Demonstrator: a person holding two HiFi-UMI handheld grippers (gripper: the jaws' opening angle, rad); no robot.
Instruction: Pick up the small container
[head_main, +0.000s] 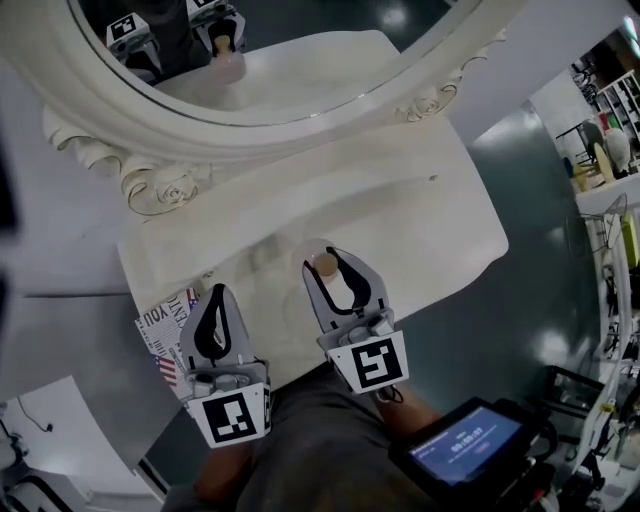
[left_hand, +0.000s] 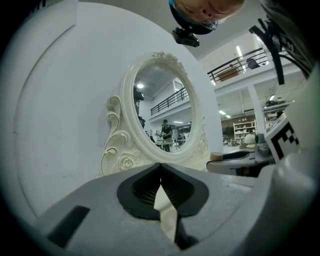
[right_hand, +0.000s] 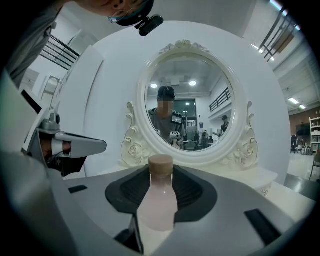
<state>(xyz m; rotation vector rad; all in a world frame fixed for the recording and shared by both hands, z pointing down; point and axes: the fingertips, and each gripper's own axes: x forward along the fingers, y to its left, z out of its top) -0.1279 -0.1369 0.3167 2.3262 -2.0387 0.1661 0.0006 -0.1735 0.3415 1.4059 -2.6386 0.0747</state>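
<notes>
The small container (right_hand: 160, 200) is a pale pink bottle with a tan cap, standing upright between my right gripper's pads. My right gripper (right_hand: 161, 172) is shut on it. In the head view the bottle's cap (head_main: 325, 264) shows at the tips of the right gripper (head_main: 328, 258), above the white vanity table (head_main: 420, 220). My left gripper (head_main: 218, 294) hangs to the left of it, near the table's front edge. In the left gripper view its jaws (left_hand: 160, 168) are closed together with nothing between them. The bottle's body is hidden in the head view.
An oval mirror (head_main: 250, 100) in an ornate cream frame stands at the back of the table and reflects both grippers. A printed paper (head_main: 165, 335) lies at the table's left front corner. A device with a lit screen (head_main: 465, 445) sits low on the right.
</notes>
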